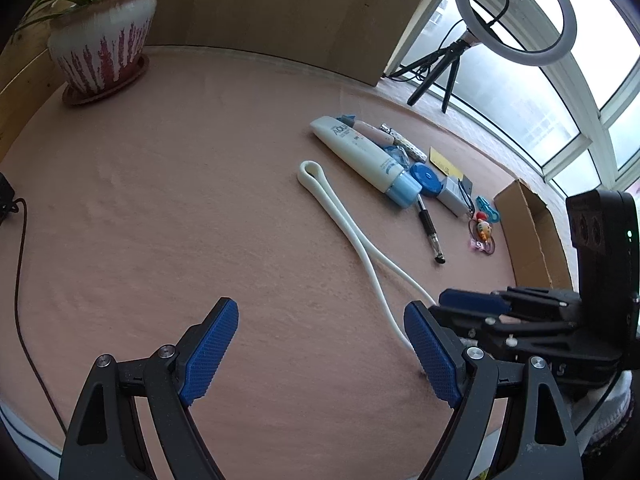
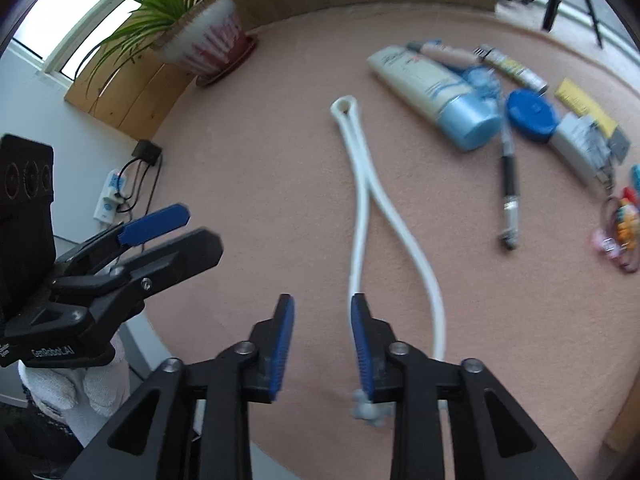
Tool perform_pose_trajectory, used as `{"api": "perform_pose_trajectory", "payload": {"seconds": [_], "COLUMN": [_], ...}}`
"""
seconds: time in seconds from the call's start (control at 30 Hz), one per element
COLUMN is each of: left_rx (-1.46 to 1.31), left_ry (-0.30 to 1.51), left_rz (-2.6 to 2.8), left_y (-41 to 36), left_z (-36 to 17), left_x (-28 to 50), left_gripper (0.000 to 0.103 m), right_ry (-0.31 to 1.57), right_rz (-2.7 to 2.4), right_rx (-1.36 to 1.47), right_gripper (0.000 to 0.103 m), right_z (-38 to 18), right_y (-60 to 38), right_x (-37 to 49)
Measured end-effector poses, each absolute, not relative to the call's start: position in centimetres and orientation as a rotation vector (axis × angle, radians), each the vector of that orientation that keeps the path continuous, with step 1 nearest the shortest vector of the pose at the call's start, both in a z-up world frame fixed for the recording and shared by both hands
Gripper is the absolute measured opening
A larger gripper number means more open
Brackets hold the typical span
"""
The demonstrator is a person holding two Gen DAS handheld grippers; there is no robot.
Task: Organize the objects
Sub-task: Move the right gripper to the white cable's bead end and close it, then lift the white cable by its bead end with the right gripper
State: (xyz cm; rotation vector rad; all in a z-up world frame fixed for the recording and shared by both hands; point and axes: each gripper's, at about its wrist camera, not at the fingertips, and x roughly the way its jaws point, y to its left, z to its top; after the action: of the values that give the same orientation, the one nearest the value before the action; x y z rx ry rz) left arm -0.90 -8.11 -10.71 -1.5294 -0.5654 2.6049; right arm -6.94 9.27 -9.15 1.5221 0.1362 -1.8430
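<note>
Far off to the left of the left gripper [image 1: 320,352], a plant pot [image 1: 102,40] sits at the back of the pink table [image 1: 160,200]. That gripper hangs above bare cloth with its fingers wide apart and nothing between them.

Just ahead and a bit right of those fingers lies a long white cord [image 1: 352,232], folded in a loop. Its near end runs down beside the right gripper [image 2: 322,344]. That gripper's fingers are a little apart, and the cord passes close outside the right finger, so I think it is not held.

Past the cord, further right, things lie in a messy pile: a white tube with a blue cap [image 1: 366,156], a round blue lid [image 1: 426,178], a black pen [image 1: 430,232], a small grey box [image 1: 454,196] and a little toy keychain [image 1: 482,234].

At the far right stands a brown cardboard box [image 1: 528,232]. Its inside is hidden from here, so I cannot tell what is in it.

The tidying looks barely begun. Almost everything seems left to be put away, maybe into that box.
</note>
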Motion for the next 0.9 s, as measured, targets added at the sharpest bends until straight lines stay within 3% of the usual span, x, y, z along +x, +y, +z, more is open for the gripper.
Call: {"api": "perform_pose_trajectory", "payload": {"seconds": [0.4, 0.5, 0.63, 0.9], "left_rx": [-1.584, -1.591, -1.603, -1.633], "left_ry": [-0.571, -0.570, -0.566, -0.578], "left_rz": [2.438, 2.425, 2.429, 2.400], "left_y": [-2.6, -2.0, -2.1, -2.4], "left_z": [-12.5, -12.8, -13.2, -14.2], "left_x": [-2.1, -2.2, -2.4, -2.9], "left_gripper": [0.086, 0.082, 0.068, 0.059], "right_ry": [0.223, 0.233, 0.201, 0.126], "right_rz": [-1.828, -1.819, -1.787, -1.772], "right_rx": [1.614, 1.621, 1.652, 1.687], "right_gripper": [0.031, 0.030, 0.022, 0.020], "right_z": [-11.0, -11.3, -11.9, -12.6], "right_y": [12.2, 12.1, 12.8, 13.1], "right_x": [-10.4, -10.2, -9.8, -8.5]}}
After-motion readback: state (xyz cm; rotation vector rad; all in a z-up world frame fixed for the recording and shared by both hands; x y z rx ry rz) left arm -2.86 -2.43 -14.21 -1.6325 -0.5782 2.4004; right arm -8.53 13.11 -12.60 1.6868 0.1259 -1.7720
